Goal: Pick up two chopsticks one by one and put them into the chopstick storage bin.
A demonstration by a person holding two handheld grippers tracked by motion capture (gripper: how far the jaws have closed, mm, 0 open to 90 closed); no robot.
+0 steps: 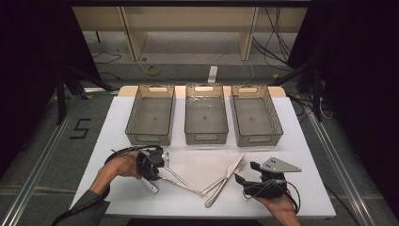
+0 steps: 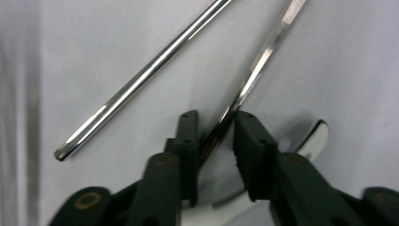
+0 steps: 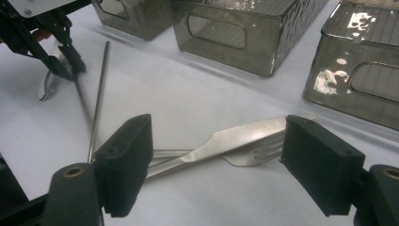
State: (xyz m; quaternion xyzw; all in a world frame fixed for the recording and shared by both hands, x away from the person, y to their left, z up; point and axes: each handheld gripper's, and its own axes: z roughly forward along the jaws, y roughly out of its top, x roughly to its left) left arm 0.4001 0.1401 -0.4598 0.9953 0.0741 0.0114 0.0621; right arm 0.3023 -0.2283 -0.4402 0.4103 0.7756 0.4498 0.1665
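My left gripper [image 1: 160, 170] [image 2: 216, 120] sits at the front left of the white sheet, shut on the thin handle of a steel spoon [image 2: 263, 61] close to its bowl [image 2: 311, 137]. A second steel handle [image 2: 141, 77] [image 1: 181, 178] lies loose beside it on the sheet. A knife [image 1: 231, 170] [image 3: 244, 136] and a fork [image 1: 242, 164] [image 3: 256, 153] lie crossed at the front centre. My right gripper [image 1: 245, 172] [image 3: 219, 136] stands open just right of them, its jaws wide on either side of both and touching neither. The right gripper view also catches the left gripper [image 3: 70, 66] farther off.
Three empty grey see-through bins [image 1: 150, 115] [image 1: 205, 115] [image 1: 255, 115] stand in a row at the back of the white sheet [image 1: 197, 160]. Dark floor, cables and frame rails surround the table; a wooden shelf stands behind it.
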